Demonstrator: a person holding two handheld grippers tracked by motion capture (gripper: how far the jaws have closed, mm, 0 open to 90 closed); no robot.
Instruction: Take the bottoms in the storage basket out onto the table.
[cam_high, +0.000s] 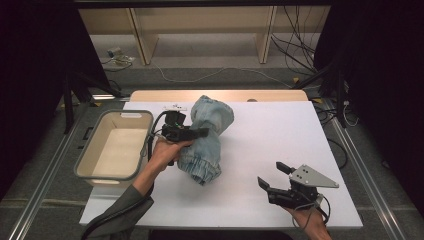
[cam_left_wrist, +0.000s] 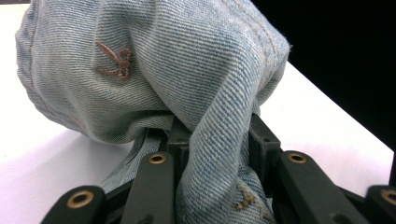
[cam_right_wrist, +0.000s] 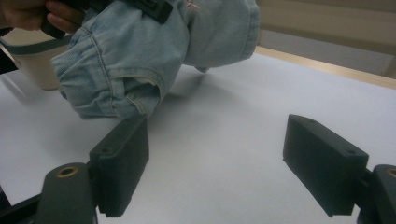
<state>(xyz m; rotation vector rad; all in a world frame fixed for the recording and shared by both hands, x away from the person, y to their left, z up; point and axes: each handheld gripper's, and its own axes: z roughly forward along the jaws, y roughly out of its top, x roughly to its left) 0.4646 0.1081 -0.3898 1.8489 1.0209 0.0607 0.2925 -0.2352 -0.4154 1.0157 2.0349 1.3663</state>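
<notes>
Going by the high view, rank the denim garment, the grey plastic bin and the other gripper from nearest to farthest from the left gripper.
1. Light-blue denim garment, clamped in the left gripper.
2. Grey plastic bin with cream inside, just to the gripper's left.
3. Black right gripper, open, near the table's front right.

We find the jeans (cam_left_wrist: 196, 70) to be pale blue denim, a coarse twill weave with tan stitching and a small rust-coloured embroidered mark. The table top (cam_high: 280, 145) looks smooth, matt white, with a light wood edge at the far side. The bin (cam_high: 85, 165) appears to be smooth plastic, grey-rimmed, cream inside. Both grippers' jaws look like matt black plastic with brass-coloured rivets.
</notes>
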